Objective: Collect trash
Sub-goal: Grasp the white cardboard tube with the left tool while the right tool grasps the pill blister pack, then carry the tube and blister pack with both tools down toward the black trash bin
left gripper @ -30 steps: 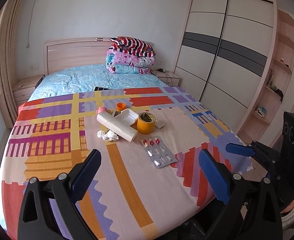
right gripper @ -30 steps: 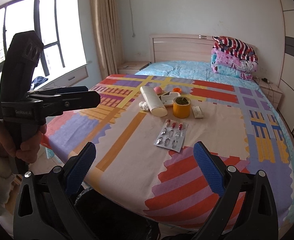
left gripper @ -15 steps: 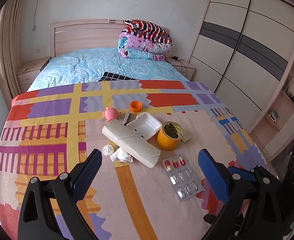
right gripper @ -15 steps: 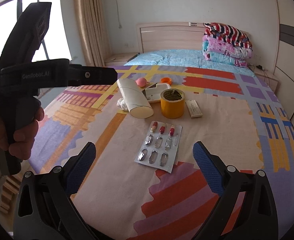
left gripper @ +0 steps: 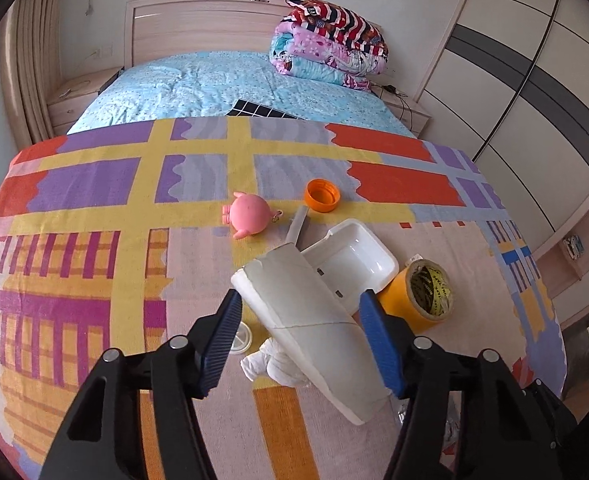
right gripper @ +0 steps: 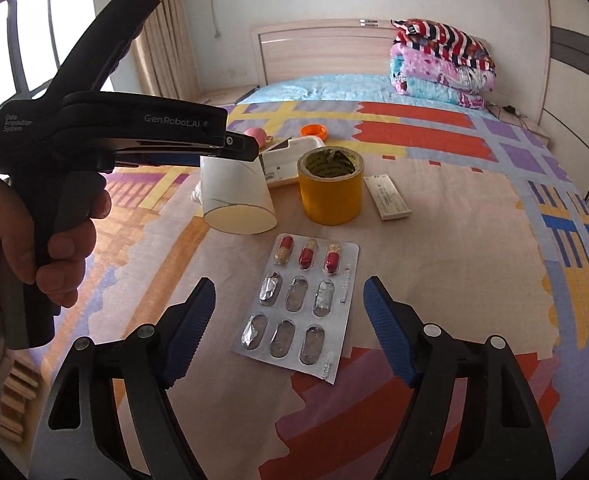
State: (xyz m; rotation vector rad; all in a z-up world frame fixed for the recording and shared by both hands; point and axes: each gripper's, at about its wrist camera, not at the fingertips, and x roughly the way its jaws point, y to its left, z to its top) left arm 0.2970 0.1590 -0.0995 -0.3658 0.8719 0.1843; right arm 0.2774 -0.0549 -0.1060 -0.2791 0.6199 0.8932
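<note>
Two grippers work over the bed (left gripper: 94,184), and we hold one in each hand. Our left gripper (left gripper: 300,340) is open, its blue fingers (left gripper: 222,336) set on either side of a white tube (left gripper: 306,312) that lies slanting on the blanket; we cannot tell whether the pads touch it. From the right wrist view, our left hand (right gripper: 50,248) grips the handle upright, the gripper's body reaching level to the right above the tube (right gripper: 236,196). Our right gripper (right gripper: 290,332) is open too, hovering low over a pill sheet (right gripper: 302,304) that lies flat between its fingers, near the bed's edge. A crumpled tissue (left gripper: 274,364) sits against the tube's near left side, a white tray (left gripper: 354,260) touches its far right, and a tape roll (left gripper: 422,292) stands just right of the tray. Farther off lie a pink toy (left gripper: 248,216) and an orange cap (left gripper: 322,196).
</note>
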